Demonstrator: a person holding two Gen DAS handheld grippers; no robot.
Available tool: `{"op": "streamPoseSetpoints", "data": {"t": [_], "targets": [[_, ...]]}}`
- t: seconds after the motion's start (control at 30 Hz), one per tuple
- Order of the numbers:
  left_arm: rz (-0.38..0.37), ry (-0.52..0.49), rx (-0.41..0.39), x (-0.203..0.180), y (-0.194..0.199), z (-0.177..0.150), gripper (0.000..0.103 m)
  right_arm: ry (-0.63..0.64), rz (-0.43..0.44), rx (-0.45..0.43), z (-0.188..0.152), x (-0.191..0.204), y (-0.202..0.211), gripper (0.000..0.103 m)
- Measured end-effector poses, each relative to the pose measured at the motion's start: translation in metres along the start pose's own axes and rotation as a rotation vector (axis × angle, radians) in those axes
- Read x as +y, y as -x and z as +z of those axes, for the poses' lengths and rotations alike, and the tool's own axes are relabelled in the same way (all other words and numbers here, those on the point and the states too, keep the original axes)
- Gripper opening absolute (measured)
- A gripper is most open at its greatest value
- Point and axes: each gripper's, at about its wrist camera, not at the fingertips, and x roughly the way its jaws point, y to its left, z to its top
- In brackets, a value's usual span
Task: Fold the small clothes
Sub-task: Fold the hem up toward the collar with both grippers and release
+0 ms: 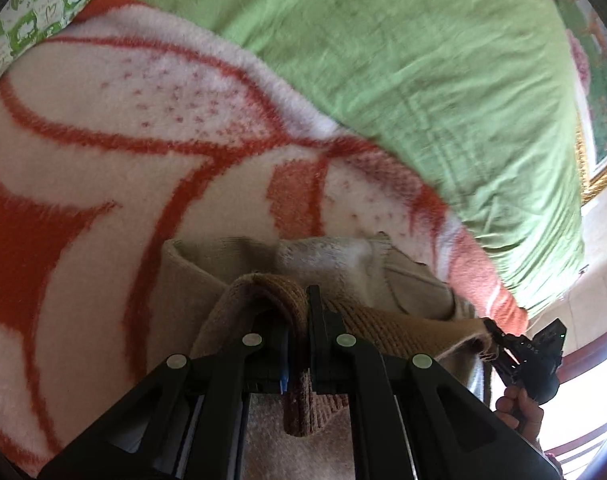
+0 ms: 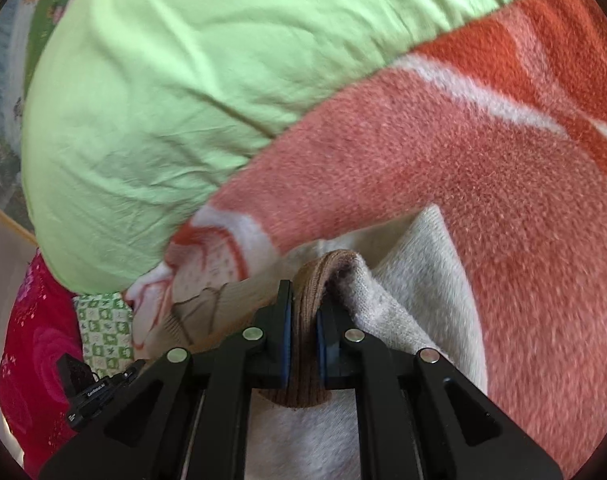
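Both grippers clench the knit garment point(image 1: 231, 276) by its brown ribbed hem — left gripper point(image 1: 299, 320), right gripper point(image 2: 303, 312). Body drapes ahead of the fingers onto the blanket point(image 1: 103, 140). Soft, light, stretchy — hem grips best.

Fuzzy fleece blanket point(image 1: 103, 128), ribbed knit garment point(image 2: 415, 280), smooth cotton sheet point(image 1: 423, 60).
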Motion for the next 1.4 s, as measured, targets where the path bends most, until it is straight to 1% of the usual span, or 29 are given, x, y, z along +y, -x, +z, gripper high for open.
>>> {"op": "streamPoseSetpoints", "data": {"t": [0.07, 0.13, 0.17, 0.2, 0.23, 0.3, 0.33, 0.37, 0.43, 0.47, 0.5, 0.53, 0.6, 0.67, 0.7, 0.73, 0.77, 0.8, 0.83, 0.87, 0.9, 0.93, 1.0, 1.07, 1.13, 1.17, 1.23, 1.3, 1.4], "targets": [[-0.008, 0.014, 0.015, 0.003, -0.002, 0.001, 0.009, -0.038, 0.005, 0.016, 0.002, -0.004, -0.003, 0.014], [-0.025, 0.001, 0.004, 0.002, 0.006, 0.001, 0.014, -0.06, 0.023, 0.028, 0.004, -0.006, 0.0, 0.016], [-0.026, -0.018, -0.004, 0.0, 0.012, 0.002, 0.016, -0.068, 0.037, 0.028, 0.005, -0.006, 0.002, 0.021], [-0.025, -0.037, -0.006, -0.002, 0.018, 0.002, 0.021, -0.075, 0.051, 0.02, 0.006, -0.006, 0.008, 0.028], [-0.028, -0.053, -0.005, -0.004, 0.024, 0.003, 0.028, -0.078, 0.055, 0.003, 0.007, -0.005, 0.014, 0.037], [0.007, -0.082, -0.049, -0.007, 0.044, 0.002, 0.042, -0.084, 0.055, -0.038, 0.008, -0.004, 0.029, 0.048], [0.015, -0.105, -0.073, -0.012, 0.054, 0.001, 0.043, -0.081, 0.06, -0.062, 0.008, -0.002, 0.039, 0.05], [-0.011, -0.145, -0.08, -0.019, 0.064, -0.003, 0.043, -0.07, 0.071, -0.079, 0.007, 0.0, 0.048, 0.051], [-0.06, -0.246, -0.043, -0.04, 0.073, -0.018, 0.043, -0.004, 0.115, -0.089, -0.002, 0.014, 0.063, 0.052], [-0.088, -0.308, -0.014, -0.054, 0.074, -0.031, 0.043, 0.04, 0.13, -0.075, -0.009, 0.023, 0.066, 0.052], [-0.113, -0.354, 0.021, -0.067, 0.07, -0.043, 0.043, 0.094, 0.143, -0.048, -0.018, 0.033, 0.068, 0.052], [-0.133, -0.408, 0.075, -0.081, 0.059, -0.059, 0.043, 0.166, 0.154, -0.007, -0.031, 0.046, 0.066, 0.052], [-0.129, -0.464, 0.137, -0.097, 0.037, -0.08, 0.043, 0.336, 0.147, 0.099, -0.06, 0.073, 0.051, 0.052], [-0.113, -0.487, 0.191, -0.103, 0.011, -0.091, 0.043, 0.436, 0.141, 0.18, -0.079, 0.089, 0.032, 0.052], [-0.095, -0.481, 0.225, -0.101, -0.006, -0.095, 0.043, 0.461, 0.146, 0.225, -0.086, 0.093, 0.022, 0.052], [-0.074, -0.478, 0.248, -0.098, -0.018, -0.096, 0.041, 0.478, 0.145, 0.303, -0.091, 0.095, 0.005, 0.052], [-0.032, -0.479, 0.267, -0.094, -0.032, -0.097, 0.037, 0.493, 0.124, 0.363, -0.093, 0.094, -0.01, 0.052], [-0.006, -0.487, 0.269, -0.091, -0.041, -0.096, 0.033, 0.513, 0.087, 0.398, -0.095, 0.092, -0.021, 0.052], [-0.004, -0.491, 0.266, -0.088, -0.045, -0.094, 0.028, 0.539, 0.041, 0.431, -0.095, 0.087, -0.034, 0.05], [-0.004, -0.488, 0.256, -0.085, -0.049, -0.087, 0.026, 0.555, 0.022, 0.439, -0.09, 0.081, -0.045, 0.048], [-0.002, -0.481, 0.244, -0.084, -0.049, -0.08, 0.024, 0.553, 0.032, 0.426, -0.083, 0.077, -0.049, 0.043], [0.003, -0.469, 0.225, -0.082, -0.049, -0.071, 0.024, 0.539, 0.038, 0.381, -0.072, 0.072, -0.048, 0.038], [0.014, -0.428, 0.162, -0.074, -0.046, -0.045, 0.025, 0.485, 0.014, 0.233, -0.046, 0.063, -0.041, 0.038], [0.068, -0.375, 0.093, -0.062, -0.042, -0.016, 0.024, 0.381, -0.004, 0.089, -0.019, 0.044, -0.031, 0.039], [0.101, -0.297, 0.055, -0.045, -0.041, 0.005, 0.021, 0.284, -0.036, 0.001, -0.005, 0.022, -0.028, 0.039], [0.095, -0.255, 0.044, -0.035, -0.039, 0.011, 0.021, 0.242, -0.036, -0.024, -0.002, 0.013, -0.026, 0.038], [0.091, -0.202, 0.038, -0.02, -0.04, 0.016, 0.011, 0.192, -0.023, -0.056, -0.001, 0.002, -0.021, 0.031], [0.076, -0.18, 0.034, -0.012, -0.037, 0.014, 0.011, 0.179, -0.035, -0.087, -0.003, 0.002, -0.014, 0.031], [0.09, -0.183, 0.034, -0.012, -0.022, 0.003, 0.012, 0.13, -0.059, -0.116, -0.004, -0.004, 0.005, 0.034]]}}
